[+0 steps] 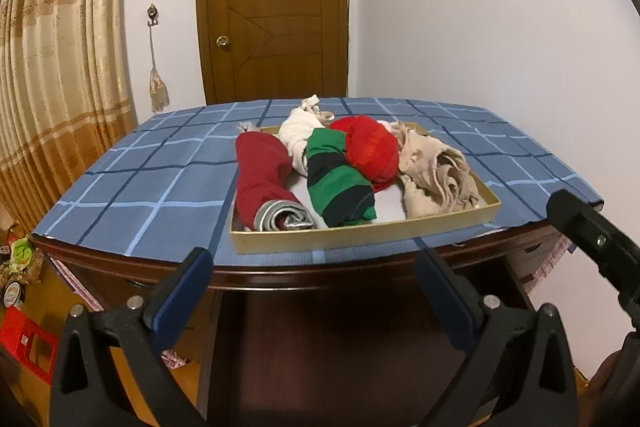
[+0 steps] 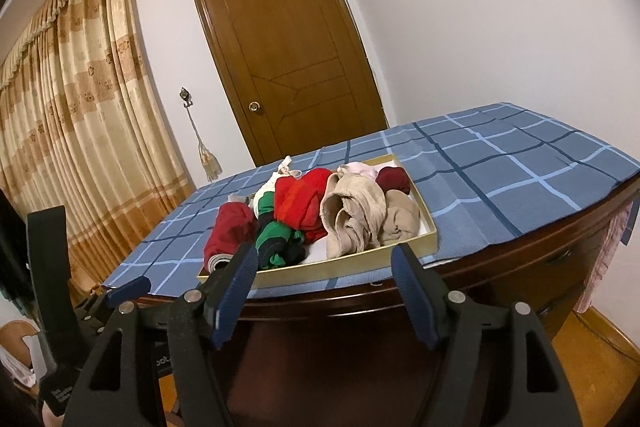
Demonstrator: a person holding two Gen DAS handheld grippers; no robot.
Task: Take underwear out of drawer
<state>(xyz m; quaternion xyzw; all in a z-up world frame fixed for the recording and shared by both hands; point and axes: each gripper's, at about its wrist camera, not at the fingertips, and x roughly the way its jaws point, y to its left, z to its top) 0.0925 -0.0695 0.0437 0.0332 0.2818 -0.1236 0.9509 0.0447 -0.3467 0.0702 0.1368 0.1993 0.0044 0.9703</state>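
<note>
A: Where is the underwear?

B: Rolled and bunched in a shallow cardboard tray (image 1: 360, 241) on the worktop (image 1: 132, 187), which has a blue checked cloth over it. A dark red roll (image 1: 262, 173) lies at the left, a green and black striped one (image 1: 340, 187) beside it, then a bright red bundle (image 1: 370, 147), a white piece (image 1: 298, 137) behind them, and beige pieces (image 1: 436, 171) at the right. All of it lies inside the tray, or on its rim.

A: And the two tools?

B: The left gripper (image 1: 316, 301) and the right gripper (image 2: 324, 295) both hang short of the worktop's near edge, below tray level. The jaws of each stand wide apart, holding nothing.

A: So which step is this?

B: It fits a reach about to start, or a pause between pieces; the tray being full doesn't settle which.

A: What would a pick call for?

B: I'd judge lifting over the tray's front wall, dropping onto one roll and pinching the cloth alone, without dragging its neighbours.
</note>
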